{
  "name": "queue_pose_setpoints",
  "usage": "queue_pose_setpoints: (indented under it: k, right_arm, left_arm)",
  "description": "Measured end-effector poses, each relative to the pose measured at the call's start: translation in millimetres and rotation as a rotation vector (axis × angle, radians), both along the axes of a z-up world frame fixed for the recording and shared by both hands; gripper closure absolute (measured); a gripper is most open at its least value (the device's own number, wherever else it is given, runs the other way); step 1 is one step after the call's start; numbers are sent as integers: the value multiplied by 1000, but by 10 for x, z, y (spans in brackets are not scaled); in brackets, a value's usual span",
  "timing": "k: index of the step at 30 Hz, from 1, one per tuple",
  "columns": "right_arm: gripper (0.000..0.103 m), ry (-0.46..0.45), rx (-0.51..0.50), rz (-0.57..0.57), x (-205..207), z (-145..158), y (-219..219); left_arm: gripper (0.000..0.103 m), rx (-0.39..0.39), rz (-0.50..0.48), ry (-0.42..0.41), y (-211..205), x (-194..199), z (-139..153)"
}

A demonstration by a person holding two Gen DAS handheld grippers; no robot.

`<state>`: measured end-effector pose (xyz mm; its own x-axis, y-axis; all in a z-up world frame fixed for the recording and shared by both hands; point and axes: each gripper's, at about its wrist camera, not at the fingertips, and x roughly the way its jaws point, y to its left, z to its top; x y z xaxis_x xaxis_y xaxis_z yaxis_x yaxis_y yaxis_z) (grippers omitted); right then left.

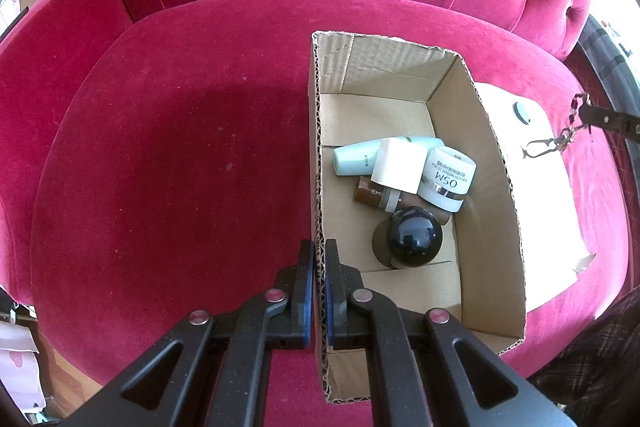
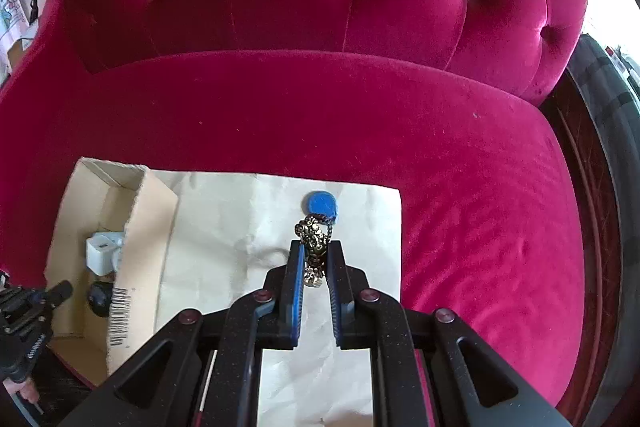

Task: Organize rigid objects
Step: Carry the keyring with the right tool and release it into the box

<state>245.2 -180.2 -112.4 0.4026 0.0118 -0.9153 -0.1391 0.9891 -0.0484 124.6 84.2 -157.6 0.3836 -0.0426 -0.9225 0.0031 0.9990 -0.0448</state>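
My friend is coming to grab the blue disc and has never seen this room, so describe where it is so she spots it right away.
On the crimson velvet sofa seat, a cream paper sheet lies beside the cardboard box. The blue disc lies flat near that sheet's far edge, outside the box, just beyond the metal chain in the right gripper. It is the only blue, round thing on the paper.

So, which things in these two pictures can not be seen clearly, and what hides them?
- Brown bottle, left wrist view: the white cube and the white jar cover most of it, so its label is cut off.
- Blue disc, right wrist view: the chain hides its near edge.
- Box contents, right wrist view: the cardboard box wall covers most.
- Blue disc, left wrist view: overexposed.
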Motion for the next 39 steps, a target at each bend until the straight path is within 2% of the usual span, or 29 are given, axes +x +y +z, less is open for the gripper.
queue_pose_setpoints:
  k: [10,24,39]
  right_arm:
    - [93,-54,21,45,-55,334,176]
    - [93,-112,46,182,-130,701,740]
    - [93,-98,76,322,-196,795,1206]
  left_arm:
    - [99,-1,0,-1,-4,-4,2]
    - [99,-2,1,0,-6,-2,0]
    - [99,-2,1,-1,-5,-5,2]
